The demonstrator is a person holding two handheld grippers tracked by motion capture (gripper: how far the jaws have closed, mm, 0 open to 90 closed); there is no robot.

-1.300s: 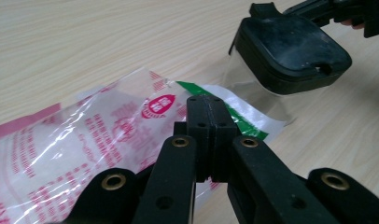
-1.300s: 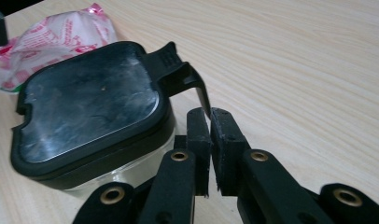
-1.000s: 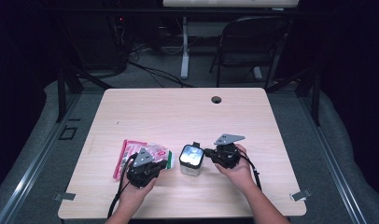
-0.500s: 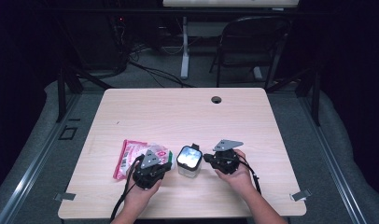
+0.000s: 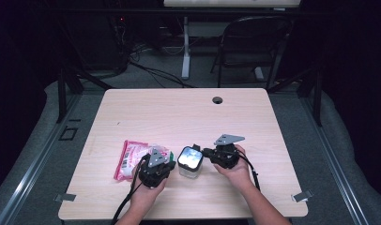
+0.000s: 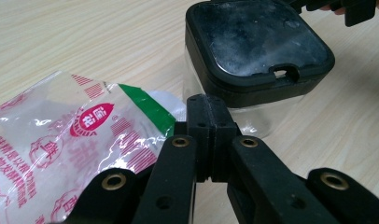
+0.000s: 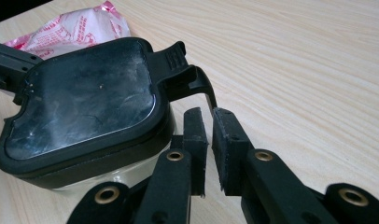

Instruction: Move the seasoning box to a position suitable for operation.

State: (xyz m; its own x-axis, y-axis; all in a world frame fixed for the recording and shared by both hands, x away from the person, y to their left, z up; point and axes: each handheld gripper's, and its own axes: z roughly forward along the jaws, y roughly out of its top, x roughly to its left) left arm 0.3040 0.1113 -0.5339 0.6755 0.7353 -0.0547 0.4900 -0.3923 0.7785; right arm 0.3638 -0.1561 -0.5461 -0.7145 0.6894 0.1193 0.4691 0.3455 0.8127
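1. A light wood desk [image 5: 179,112] is standing in a dark room, a folding chair [image 5: 254,42] behind it.
2. A clear square jar [image 5: 189,161] with a black lid is sitting upright near the front edge, its latch tab [image 7: 176,53] pointing toward the right hand-held gripper [image 5: 208,152].
3. The right hand-held gripper's jaws are standing slightly parted; the left hand-held gripper [image 6: 211,126] is closed beside a snack packet [image 5: 132,157].

The left tongs [image 5: 156,165] sit low over the surface in the person's left hand [image 5: 146,190], jaws pressed together. The right tongs [image 5: 208,152], held in the right hand [image 5: 235,168], point leftward with jaws slightly parted.
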